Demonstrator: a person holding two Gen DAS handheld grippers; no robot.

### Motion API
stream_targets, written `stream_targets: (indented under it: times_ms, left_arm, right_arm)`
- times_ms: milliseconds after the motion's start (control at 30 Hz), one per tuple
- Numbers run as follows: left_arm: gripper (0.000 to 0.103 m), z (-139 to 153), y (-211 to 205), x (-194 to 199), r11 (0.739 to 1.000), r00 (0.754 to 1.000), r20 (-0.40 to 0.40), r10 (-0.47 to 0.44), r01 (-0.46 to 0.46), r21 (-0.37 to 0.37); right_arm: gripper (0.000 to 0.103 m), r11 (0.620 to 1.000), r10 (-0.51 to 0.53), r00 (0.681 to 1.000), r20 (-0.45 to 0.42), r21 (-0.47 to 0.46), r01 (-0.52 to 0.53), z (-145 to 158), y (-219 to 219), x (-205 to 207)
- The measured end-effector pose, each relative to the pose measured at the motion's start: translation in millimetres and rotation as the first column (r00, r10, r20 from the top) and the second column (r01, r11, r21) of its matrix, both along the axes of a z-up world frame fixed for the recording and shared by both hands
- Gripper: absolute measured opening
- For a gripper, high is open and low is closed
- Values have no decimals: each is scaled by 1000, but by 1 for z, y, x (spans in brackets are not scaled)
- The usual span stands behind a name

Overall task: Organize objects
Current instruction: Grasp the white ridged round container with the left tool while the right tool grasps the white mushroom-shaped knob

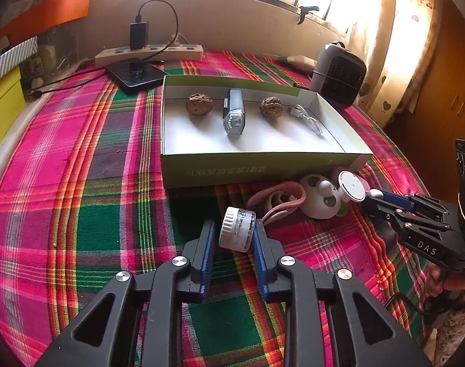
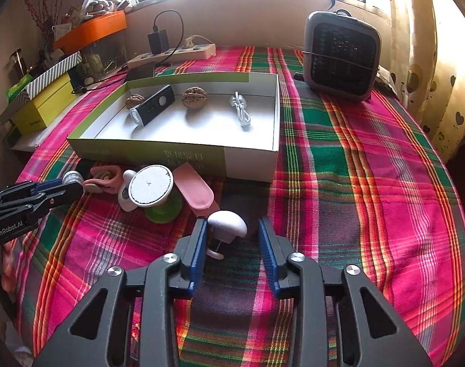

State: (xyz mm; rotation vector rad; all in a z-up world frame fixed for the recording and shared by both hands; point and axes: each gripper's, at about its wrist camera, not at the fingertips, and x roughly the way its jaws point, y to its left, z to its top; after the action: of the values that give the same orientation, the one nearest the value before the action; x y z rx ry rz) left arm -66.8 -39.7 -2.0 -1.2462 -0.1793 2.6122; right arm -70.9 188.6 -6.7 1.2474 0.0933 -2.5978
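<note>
A small clear jar with a white cap point(image 1: 237, 229) lies tilted between the blue pads of my left gripper point(image 1: 235, 224), which is shut on it; the right wrist view shows the jar point(image 2: 73, 177) at that gripper's tip point(image 2: 70, 183). My right gripper point(image 2: 232, 220) straddles a white mushroom-shaped piece point(image 2: 228, 224). The piece rests against the left pad, with a gap to the right pad. Behind both stands an open green-and-white box point(image 1: 263, 165) holding two walnuts, a bike light point(image 1: 234, 113) and a coiled white cable point(image 1: 305, 117).
In front of the box lies a pile: a pink strap point(image 1: 278, 197), a white panda-shaped item point(image 1: 319, 198) and a round white disc on a green base point(image 2: 151, 185). A small heater point(image 2: 342, 55), a power strip point(image 1: 150, 53) and a dark device stand behind. A plaid cloth covers the table.
</note>
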Motion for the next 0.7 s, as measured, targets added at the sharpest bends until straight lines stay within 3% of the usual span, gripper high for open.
stream_targets:
  times_ms: [67,700]
  left_arm:
    - [20,0,0,0,1000,1000,0,2,-2,-2]
    - [18,0,-4,1,1000,1000,2,10,-10,-2]
  right_arm:
    - [26,1000,6,1000,1,-6,-6,0,0,0]
    - [25,1000,-1,1000,-4,-8,1,1,0,4]
